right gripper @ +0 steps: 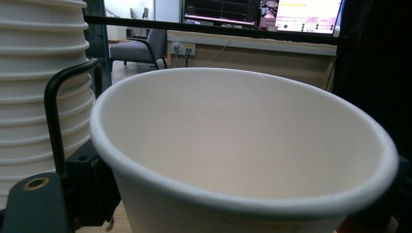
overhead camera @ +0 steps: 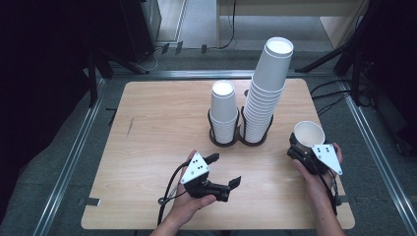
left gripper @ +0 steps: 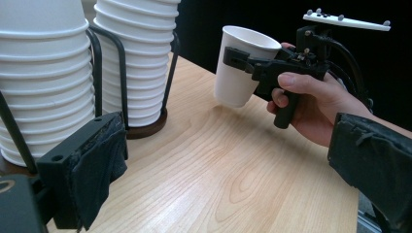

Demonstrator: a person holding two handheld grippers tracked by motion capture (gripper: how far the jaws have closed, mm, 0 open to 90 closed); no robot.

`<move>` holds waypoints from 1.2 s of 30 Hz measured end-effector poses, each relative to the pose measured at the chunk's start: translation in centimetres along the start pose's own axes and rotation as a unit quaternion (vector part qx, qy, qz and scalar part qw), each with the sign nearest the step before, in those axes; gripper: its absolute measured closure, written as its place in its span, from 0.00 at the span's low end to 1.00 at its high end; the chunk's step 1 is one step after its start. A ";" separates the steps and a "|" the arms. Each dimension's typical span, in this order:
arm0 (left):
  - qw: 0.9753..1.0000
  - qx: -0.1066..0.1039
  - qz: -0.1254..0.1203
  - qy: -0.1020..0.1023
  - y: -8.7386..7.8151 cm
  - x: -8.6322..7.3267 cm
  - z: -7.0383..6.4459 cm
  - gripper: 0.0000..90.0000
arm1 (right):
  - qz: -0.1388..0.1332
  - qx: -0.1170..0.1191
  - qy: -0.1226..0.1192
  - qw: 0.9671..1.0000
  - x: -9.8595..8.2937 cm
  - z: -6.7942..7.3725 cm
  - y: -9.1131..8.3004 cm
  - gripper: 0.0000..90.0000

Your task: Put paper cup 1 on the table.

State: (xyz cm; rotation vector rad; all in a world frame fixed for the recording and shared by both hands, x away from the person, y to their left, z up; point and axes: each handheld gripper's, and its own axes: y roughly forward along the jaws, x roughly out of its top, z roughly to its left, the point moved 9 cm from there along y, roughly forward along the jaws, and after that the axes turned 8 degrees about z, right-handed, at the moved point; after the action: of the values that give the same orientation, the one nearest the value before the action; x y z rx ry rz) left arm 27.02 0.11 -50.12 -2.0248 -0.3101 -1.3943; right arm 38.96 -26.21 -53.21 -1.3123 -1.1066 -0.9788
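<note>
Two stacks of white paper cups stand upside down in black wire holders at the table's middle: a short stack (overhead camera: 223, 113) and a taller stack (overhead camera: 268, 86) to its right. My right gripper (overhead camera: 301, 146) is shut on a single white cup (overhead camera: 309, 133), mouth up, held slightly above the table right of the tall stack. The same cup (left gripper: 240, 65) hangs clear of the wood in the left gripper view, and its rim (right gripper: 243, 160) looms close in the right gripper view. My left gripper (overhead camera: 223, 170) is open and holds nothing, in front of the stacks.
The wooden table (overhead camera: 147, 132) has bare room to the left and along the front. The wire holder (left gripper: 99, 68) and cup stacks (left gripper: 43, 73) stand close to my left gripper's jaw. A metal frame (overhead camera: 74, 162) borders the table, with dark stands behind.
</note>
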 end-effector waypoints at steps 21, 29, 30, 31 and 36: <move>1.000 -0.001 0.001 -0.003 0.0 -0.1 0.2 0.01 | 0.043 0.000 0.020 0.999 -1.8 -0.4 0.7 0.13; 1.000 -0.001 0.002 -0.002 0.1 -0.1 0.1 0.01 | 0.046 -0.003 0.022 0.999 -1.8 -0.5 0.8 0.12; 1.000 -0.001 0.002 -0.002 0.1 -0.1 0.1 0.01 | 0.049 0.000 0.022 0.999 -1.9 -0.4 0.8 0.12; 1.000 -0.001 0.002 -0.002 0.1 -0.1 0.1 0.01 | 0.049 0.001 0.023 0.999 -1.9 -0.4 0.8 0.12; 1.000 0.000 0.001 -0.002 0.0 -0.1 0.1 0.01 | 0.054 0.013 0.029 0.998 -1.8 -0.2 0.7 0.02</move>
State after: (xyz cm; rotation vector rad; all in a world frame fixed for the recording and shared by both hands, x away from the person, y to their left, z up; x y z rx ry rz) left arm 27.10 0.20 -50.27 -2.0275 -0.3083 -1.3898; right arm 39.25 -26.47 -55.15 -1.3021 -0.9904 -0.9138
